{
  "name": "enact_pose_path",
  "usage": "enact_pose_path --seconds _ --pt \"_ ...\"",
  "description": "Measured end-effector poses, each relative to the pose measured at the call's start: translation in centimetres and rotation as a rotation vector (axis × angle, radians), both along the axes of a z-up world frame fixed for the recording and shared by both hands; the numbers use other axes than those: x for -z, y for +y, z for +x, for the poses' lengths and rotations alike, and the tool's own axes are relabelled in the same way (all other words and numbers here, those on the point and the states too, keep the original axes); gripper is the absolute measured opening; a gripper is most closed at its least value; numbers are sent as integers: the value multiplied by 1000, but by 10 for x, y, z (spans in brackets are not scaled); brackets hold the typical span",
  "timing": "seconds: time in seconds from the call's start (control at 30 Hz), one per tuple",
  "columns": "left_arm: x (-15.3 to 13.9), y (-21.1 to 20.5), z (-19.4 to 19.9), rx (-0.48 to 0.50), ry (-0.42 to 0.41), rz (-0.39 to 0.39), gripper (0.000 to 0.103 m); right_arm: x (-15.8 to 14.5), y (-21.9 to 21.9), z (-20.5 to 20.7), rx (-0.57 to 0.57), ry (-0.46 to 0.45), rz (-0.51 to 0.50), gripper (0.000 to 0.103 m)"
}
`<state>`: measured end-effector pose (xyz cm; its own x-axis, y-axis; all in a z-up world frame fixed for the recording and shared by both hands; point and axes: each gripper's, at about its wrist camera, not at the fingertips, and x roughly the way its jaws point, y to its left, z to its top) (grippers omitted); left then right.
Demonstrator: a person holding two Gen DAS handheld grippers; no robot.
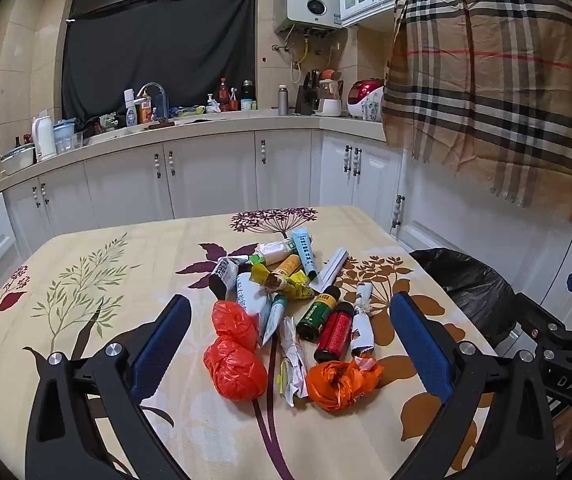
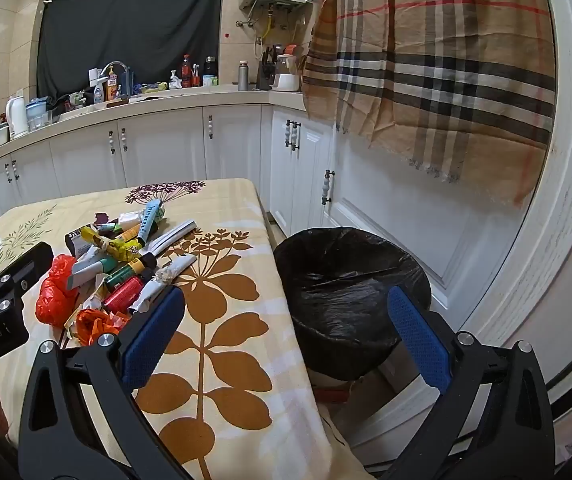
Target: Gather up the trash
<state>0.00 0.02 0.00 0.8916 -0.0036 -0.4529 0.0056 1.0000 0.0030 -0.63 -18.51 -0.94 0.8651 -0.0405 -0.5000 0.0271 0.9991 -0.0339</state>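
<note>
Looking along my two grippers, I see the broad table under its cream cloth printed with brown, green and maroon leaves, filling the lower part of both views. Just off its right edge stands the round bin lined with a black plastic bag, mouth open, lower than the tabletop. The trash lies heaped near the middle of the table, well apart from the bin. Largest in the heap are two knotted red-orange plastic bags at its near left, touching each other, and a crumpled orange plastic bag at its near right. Between them lies a twisted white paper wrapper. Behind the orange bag a small red-labelled dark bottle and a green-labelled dark bottle lie side by side, with a rolled white paper packet just to their right. Further back are a crushed yellow wrapper, a pale blue tube and a flat white strip. My left gripper hangs over the near side of the heap, blue pads spread to their widest, holding nothing. My right gripper hovers past the table's right edge, towards the bin, equally wide and empty.
</note>
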Motion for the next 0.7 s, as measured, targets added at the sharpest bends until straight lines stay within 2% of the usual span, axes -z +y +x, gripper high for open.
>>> enact_pose_path --seconds 0.7 --pt "-2 1 2 -6 -3 5 97 -1 1 1 -1 -1 2 99"
